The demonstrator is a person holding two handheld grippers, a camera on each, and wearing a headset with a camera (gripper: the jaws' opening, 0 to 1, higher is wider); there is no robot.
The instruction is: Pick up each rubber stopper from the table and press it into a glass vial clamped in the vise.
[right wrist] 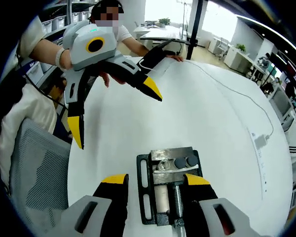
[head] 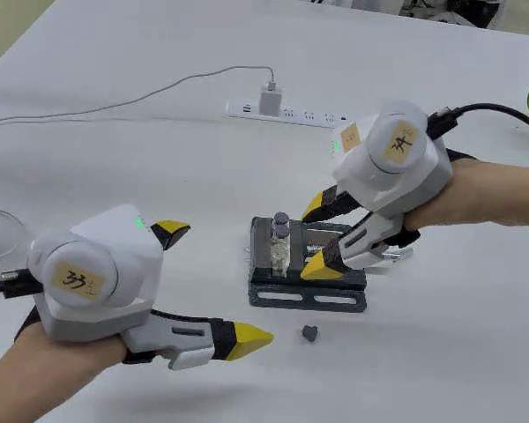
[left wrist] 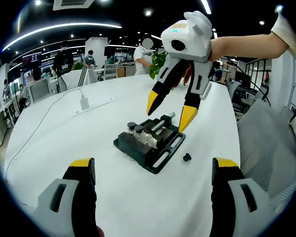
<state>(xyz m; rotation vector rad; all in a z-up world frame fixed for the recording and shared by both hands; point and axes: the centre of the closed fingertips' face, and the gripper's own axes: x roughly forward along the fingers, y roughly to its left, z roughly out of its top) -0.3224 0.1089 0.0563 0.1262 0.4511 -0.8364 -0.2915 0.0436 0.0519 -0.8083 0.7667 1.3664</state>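
- The small dark stopper (head: pixel 309 333) lies on the bench (head: pixel 115 167), just in front of the vise (head: pixel 309 300).
- It looks light and squishy, so pinch its sides.
- The left tool (head: pixel 220 282) and right tool (head: pixel 318 236) are wide open and hold nothing.
- The glass vials (head: pixel 280 248) may crack.

Left claw (head: pixel 222 282) and right claw (head: pixel 314 240) both spread wide apart.

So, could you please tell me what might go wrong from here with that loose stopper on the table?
1. The loose stopper is small and lies close to the vise base; the wide-open left claw might nudge it away or bump the vise when closing on it.
2. The right claw hovers open right at the glass vials; a small slip could strike them or dislodge the seated stoppers.
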